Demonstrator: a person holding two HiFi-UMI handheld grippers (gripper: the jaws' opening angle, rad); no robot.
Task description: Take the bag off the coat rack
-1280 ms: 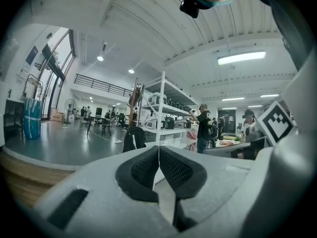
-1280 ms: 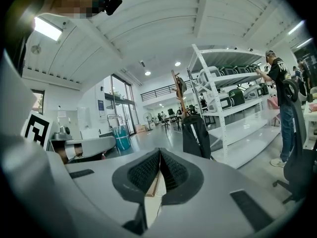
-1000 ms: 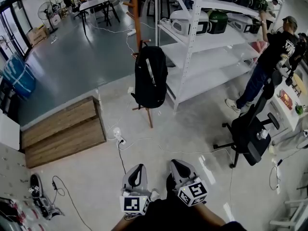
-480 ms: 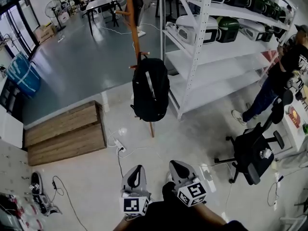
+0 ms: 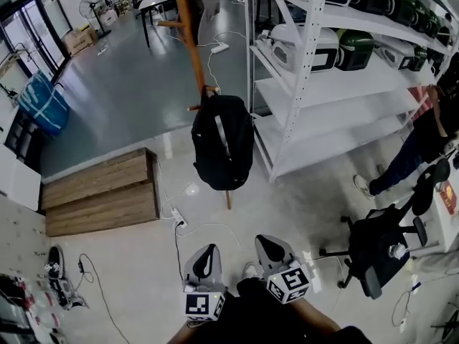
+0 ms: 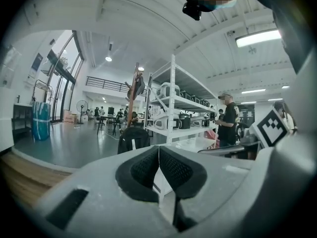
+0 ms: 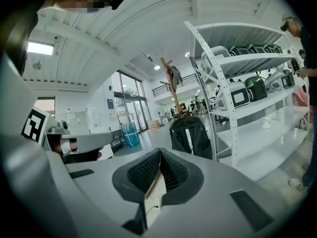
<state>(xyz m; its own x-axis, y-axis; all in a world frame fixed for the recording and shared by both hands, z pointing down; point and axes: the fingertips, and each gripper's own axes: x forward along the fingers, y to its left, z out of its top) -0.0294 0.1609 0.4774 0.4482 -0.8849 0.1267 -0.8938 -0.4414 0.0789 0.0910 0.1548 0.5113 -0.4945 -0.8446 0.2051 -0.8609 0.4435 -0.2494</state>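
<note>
A black backpack (image 5: 223,143) hangs by its top from a peg of a wooden coat rack (image 5: 191,41), well ahead of me on the floor. It also shows as a dark backpack (image 6: 133,140) in the left gripper view and as the backpack (image 7: 190,135) in the right gripper view, beyond the jaws. My left gripper (image 5: 204,254) and right gripper (image 5: 267,244) are held low and close to my body, side by side, both shut with nothing between the pads. Neither touches the bag.
White metal shelving (image 5: 326,70) with appliances stands right of the rack. A black office chair (image 5: 379,244) and a person (image 5: 419,140) are at the right. A wooden step (image 5: 100,192) lies at the left, with a power strip and cables (image 5: 178,221) on the floor between.
The view has moved forward and left: the backpack and rack sit nearer the centre, the person has slid to the right edge. Both grippers stay shut in the same spot.
</note>
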